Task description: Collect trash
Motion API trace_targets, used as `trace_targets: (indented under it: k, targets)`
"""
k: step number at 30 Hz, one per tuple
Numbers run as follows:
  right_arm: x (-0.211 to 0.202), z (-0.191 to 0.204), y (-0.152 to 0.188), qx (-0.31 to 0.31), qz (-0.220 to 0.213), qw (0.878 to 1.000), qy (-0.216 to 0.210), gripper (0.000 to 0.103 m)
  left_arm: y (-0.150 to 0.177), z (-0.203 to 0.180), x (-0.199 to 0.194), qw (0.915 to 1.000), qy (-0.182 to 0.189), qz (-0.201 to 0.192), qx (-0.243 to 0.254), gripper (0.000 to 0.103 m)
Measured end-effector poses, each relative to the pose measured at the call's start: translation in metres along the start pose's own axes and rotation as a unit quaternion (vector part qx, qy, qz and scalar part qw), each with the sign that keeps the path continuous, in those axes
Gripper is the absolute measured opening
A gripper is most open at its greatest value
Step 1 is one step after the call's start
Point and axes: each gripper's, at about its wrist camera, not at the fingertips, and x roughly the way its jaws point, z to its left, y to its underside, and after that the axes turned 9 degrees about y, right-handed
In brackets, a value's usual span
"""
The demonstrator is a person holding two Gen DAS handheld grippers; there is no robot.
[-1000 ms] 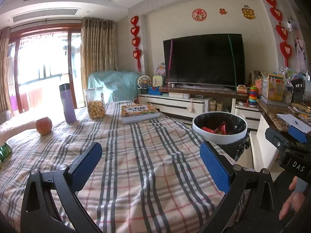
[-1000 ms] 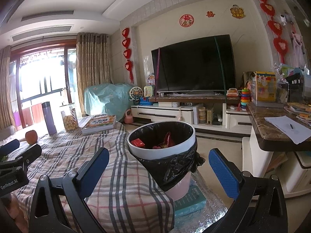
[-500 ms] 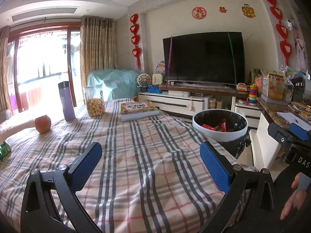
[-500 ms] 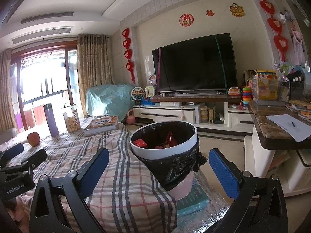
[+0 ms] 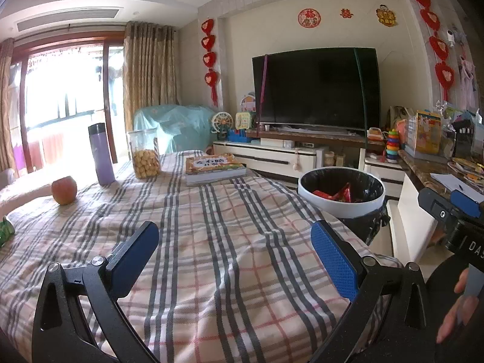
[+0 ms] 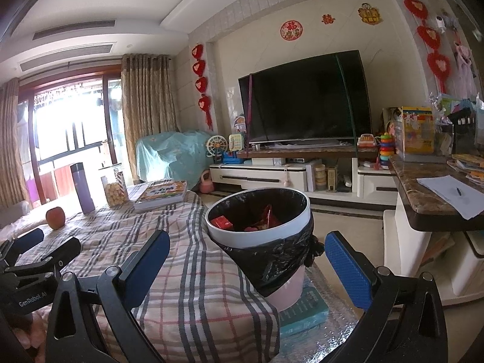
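Observation:
A white-rimmed trash bin (image 6: 290,228) lined with a black bag stands beside the table's right edge, with red wrappers (image 6: 222,222) inside; the left wrist view shows the bin (image 5: 341,204) too. A green wrapper (image 5: 5,231) lies at the table's far left edge. My left gripper (image 5: 234,252) hovers open over the plaid tablecloth (image 5: 227,236), holding nothing. My right gripper (image 6: 246,257) is open and empty, just in front of the bin. The left gripper (image 6: 39,246) also shows at the lower left of the right wrist view.
On the table stand an apple (image 5: 63,190), a purple flask (image 5: 100,154), a cookie jar (image 5: 144,158) and a book (image 5: 213,168). A marble counter (image 6: 429,199) with papers stands to the right. A TV cabinet (image 6: 290,172) lines the far wall. A hand (image 5: 459,308) grips the right tool.
Both grippers have stayed open and empty. The views shift slightly, as if both tools rose a little; the bin and table items have not moved.

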Motion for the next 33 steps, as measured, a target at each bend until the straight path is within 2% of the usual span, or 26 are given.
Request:
trace_targets:
  k: [18,33]
  targets:
    - [-0.001,0.001,-0.006,0.011,0.01,1.0,-0.013,0.103,0.001,0.002,0.004,0.9999,0.009,0.006,-0.003,0.103]
    - [0.022,0.008,-0.01,0.021,0.071,0.997,-0.023,0.103,-0.004,0.023,0.017,0.9988,0.022,0.038,-0.024,0.103]
